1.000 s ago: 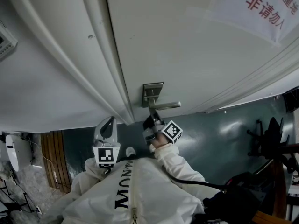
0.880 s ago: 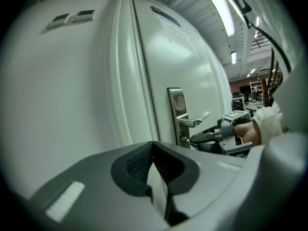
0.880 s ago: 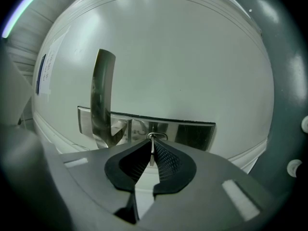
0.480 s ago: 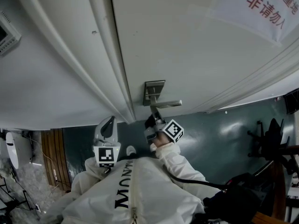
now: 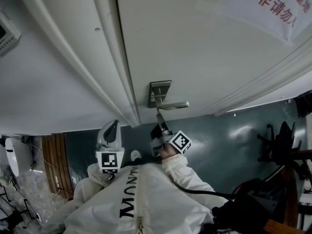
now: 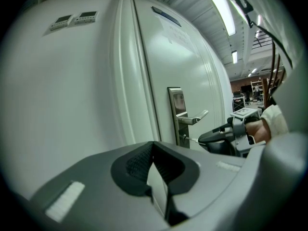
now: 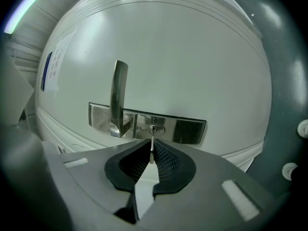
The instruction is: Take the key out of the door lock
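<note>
You see a paper notice (image 5: 273, 6) with red print at the upper right, a switch panel (image 5: 6, 33) on the wall (image 5: 39, 91) at left, and a black stand (image 5: 285, 143) on the dark floor (image 5: 229, 135).

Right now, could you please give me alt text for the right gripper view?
The right gripper is shut on a key whose tip meets the lock in a steel plate on a white door; the lever handle stands beside it.
</note>
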Motion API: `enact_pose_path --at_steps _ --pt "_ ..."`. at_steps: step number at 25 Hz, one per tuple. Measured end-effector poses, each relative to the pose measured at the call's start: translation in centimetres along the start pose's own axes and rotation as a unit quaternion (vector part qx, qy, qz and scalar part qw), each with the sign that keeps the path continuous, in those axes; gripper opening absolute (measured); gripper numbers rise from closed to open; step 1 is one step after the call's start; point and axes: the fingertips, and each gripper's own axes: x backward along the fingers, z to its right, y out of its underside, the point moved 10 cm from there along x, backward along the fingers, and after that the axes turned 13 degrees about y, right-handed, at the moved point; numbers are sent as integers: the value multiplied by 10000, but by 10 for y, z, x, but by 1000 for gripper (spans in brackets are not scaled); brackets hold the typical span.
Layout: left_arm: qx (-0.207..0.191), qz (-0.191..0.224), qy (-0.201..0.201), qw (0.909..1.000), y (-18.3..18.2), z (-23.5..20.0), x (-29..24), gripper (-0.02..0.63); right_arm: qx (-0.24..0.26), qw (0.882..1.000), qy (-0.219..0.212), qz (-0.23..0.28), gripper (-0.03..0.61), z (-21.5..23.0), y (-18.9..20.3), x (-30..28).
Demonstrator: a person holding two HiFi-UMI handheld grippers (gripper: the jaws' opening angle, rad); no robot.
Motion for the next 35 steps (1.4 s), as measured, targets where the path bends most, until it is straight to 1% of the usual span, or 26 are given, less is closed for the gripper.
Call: enact_pose_path --at_steps 3,5,7,9,10,12,13,15,17,19,21,24,25,26,27,28,32,35 --pt "-36 49 84 9999 0 4 -2 0 368 9993 88 19 21 -1 -3 7" --pt "-40 60 123 9999 1 6 -3 0 663 9978 60 30 21 -7 -3 10" --pt "-30 56 144 9999 1 7 -4 0 1075 9941 121 37 21 -12 -2 15" --pt "1 49 164 9999 1 8 -4 0 1650 9858 304 37 21 -16 -2 20" --pt "21 40 174 9998 2 8 -4 0 1987 9792 396 49 21 -18 -2 22" --pt "38 24 181 9998 2 8 -4 0 2716 9609 532 103 21 -26 -2 27" --pt "37 29 180 9998 2 8 -4 0 3096 9490 584 139 21 -32 -1 29" --pt "34 41 184 9998 2 8 -5 0 3840 9206 671 226 21 -44 1 34" --pt "39 48 202 9998 3 8 -5 0 4484 8905 714 300 21 -54 5 39" --pt "45 66 227 9997 3 9 -5 0 5080 8577 696 382 21 -64 11 44" --pt "42 89 251 9996 2 10 -4 0 5688 8180 684 523 21 -76 18 50" --pt "40 109 285 9995 3 9 -2 0 6534 7493 728 794 21 -92 31 58" --pt "36 111 302 9995 4 9 -1 0 6723 7314 743 863 21 -96 34 60" --pt "35 117 322 9994 5 9 0 0 6841 7197 759 912 21 -98 37 62" --pt "37 127 343 9993 6 9 1 0 6898 7136 776 944 21 -100 39 63" --pt "41 141 363 9992 7 9 2 0 6914 7116 798 964 21 -101 41 64" --pt "84 198 454 9987 10 10 4 0 6865 7147 906 987 21 -102 44 70" --pt "102 225 449 9987 13 10 6 0 6862 7145 919 1006 21 -104 45 76"
